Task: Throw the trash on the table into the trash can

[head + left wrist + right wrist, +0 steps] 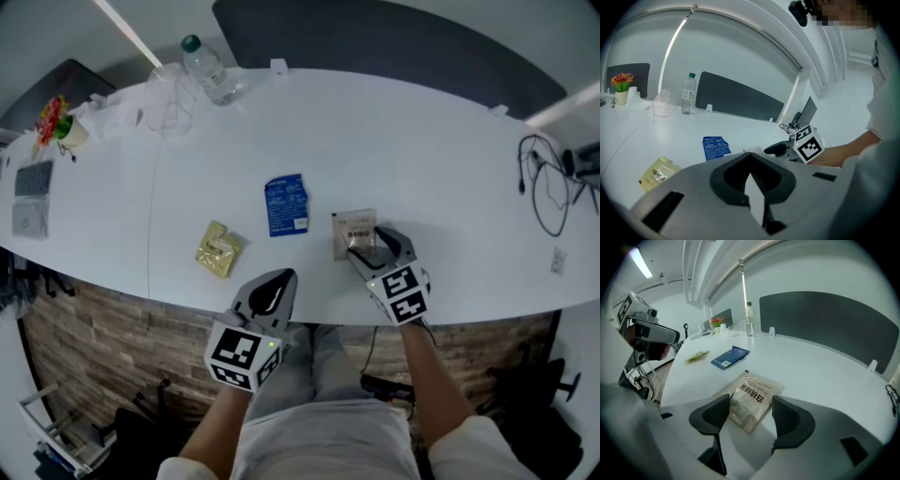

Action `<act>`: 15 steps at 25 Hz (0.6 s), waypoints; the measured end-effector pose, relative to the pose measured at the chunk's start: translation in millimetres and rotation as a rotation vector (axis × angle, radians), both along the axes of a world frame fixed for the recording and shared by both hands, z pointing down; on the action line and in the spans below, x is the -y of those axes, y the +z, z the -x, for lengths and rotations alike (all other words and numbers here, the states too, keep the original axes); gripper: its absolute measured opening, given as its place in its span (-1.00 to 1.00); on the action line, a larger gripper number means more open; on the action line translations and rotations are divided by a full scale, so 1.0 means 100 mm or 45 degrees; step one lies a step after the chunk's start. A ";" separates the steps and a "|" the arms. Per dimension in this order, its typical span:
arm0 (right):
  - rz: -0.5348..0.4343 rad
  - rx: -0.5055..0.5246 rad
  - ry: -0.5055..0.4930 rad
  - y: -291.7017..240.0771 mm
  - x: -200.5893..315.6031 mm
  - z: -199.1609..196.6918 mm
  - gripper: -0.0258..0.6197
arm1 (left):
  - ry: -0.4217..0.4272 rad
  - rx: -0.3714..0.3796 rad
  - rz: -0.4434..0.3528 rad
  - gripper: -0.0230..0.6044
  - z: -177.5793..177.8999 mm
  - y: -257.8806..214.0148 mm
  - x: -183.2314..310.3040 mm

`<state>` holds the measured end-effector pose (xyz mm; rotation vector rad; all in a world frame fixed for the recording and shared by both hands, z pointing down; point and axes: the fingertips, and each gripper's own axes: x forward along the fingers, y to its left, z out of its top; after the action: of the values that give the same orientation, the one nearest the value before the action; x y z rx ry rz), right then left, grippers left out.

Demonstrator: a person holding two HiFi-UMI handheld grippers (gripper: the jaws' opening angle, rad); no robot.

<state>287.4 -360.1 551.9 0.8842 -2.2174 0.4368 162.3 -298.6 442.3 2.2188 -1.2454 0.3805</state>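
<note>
**A:** Nearest is the left tool (277, 279), held over the person's lap just off the front edge of the worktop (394, 141). Its jaws are together, with nothing between them.

**B:** And the right tool (749, 408)?

**A:** It is low over the worktop with its jaws wide apart, astride the near end of the beige snack packet (752, 399). The packet lies flat close to the front edge. Neither pad presses on it. One pad is just beside its edge and the other stands a little clear.

**B:** So the step in hand is the pick-up. How should it go?

**A:** I'd lower the tips until they nearly brush the worktop, then close across the packet's width. It looks like a soft film bag with something loose inside, so it should crumple into the pads rather than resist. Bite on the puffed part, not the flat sealed rim, which could slide out.

**B:** Anything to watch?

**A:** Closing too high would likely only skim the top and push it along. Lift a little first to check that it comes up.

**B:** And what's left after that?

**A:** The blue packet (286, 204) and the yellow packet (218, 248) lie further left, well apart from this one. The free left tool could take one. No view shows the trash can.
</note>
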 end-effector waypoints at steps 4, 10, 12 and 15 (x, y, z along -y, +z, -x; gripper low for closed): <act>-0.010 -0.014 0.016 -0.01 0.03 -0.05 -0.12 | -0.004 -0.005 0.003 -0.93 0.00 0.00 -0.01; -0.045 -0.042 0.037 -0.03 0.04 -0.11 -0.68 | -0.006 -0.003 0.002 -0.93 0.00 0.00 -0.02; -0.053 -0.043 0.041 -0.05 0.05 -0.11 -0.75 | -0.008 -0.001 0.000 -0.93 0.01 -0.01 -0.02; -0.065 -0.039 0.036 -0.10 0.04 -0.11 -0.76 | -0.012 0.000 -0.008 -0.93 0.04 -0.04 -0.01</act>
<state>298.4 -364.4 542.2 0.9438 -2.1994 0.3784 158.8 -297.1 438.8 2.2171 -1.2580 0.3733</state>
